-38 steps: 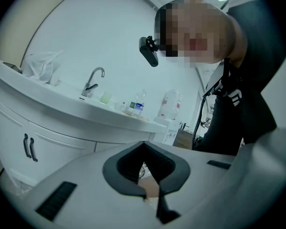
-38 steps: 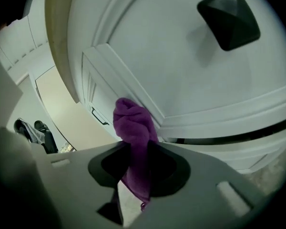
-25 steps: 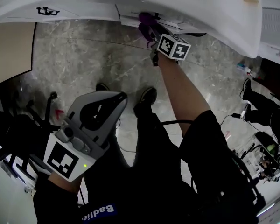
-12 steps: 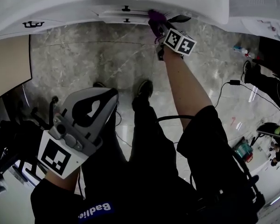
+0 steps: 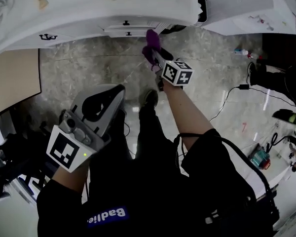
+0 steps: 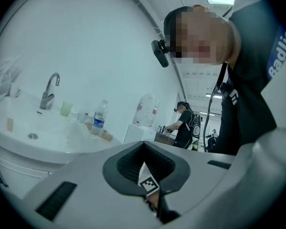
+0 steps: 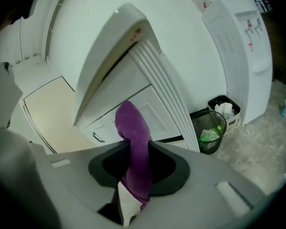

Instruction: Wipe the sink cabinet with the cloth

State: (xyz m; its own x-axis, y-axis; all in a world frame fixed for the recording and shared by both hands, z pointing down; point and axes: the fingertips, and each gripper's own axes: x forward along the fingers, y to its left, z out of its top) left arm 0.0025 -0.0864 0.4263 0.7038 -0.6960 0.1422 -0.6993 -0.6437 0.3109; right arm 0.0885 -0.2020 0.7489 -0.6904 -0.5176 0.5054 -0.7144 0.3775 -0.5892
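A purple cloth [image 7: 136, 147] [image 5: 152, 46] sticks up from my right gripper [image 7: 133, 175] [image 5: 160, 63], whose jaws are shut on it. The cloth's tip hangs just off the white sink cabinet [image 7: 148, 99] [image 5: 123, 26], close to its lower drawers with black handles [image 5: 127, 22]. I cannot tell whether the cloth touches the cabinet. My left gripper [image 5: 101, 105] [image 6: 145, 175] is held low by the person's left side, jaws shut and empty, far from the cabinet. The sink top with its tap [image 6: 48, 90] shows in the left gripper view.
A black waste bin [image 7: 210, 129] with rubbish stands right of the cabinet, beside a white water dispenser [image 7: 245, 46]. Bottles and a cup [image 6: 99, 118] stand on the sink top. A beige panel [image 5: 12, 80] is at left. Cables and other people are on the floor at right [image 5: 266, 83].
The right gripper with the cloth has drawn back from under the counter edge and down a little. The head view has tilted, so more of the countertop shows. The left gripper stays low.
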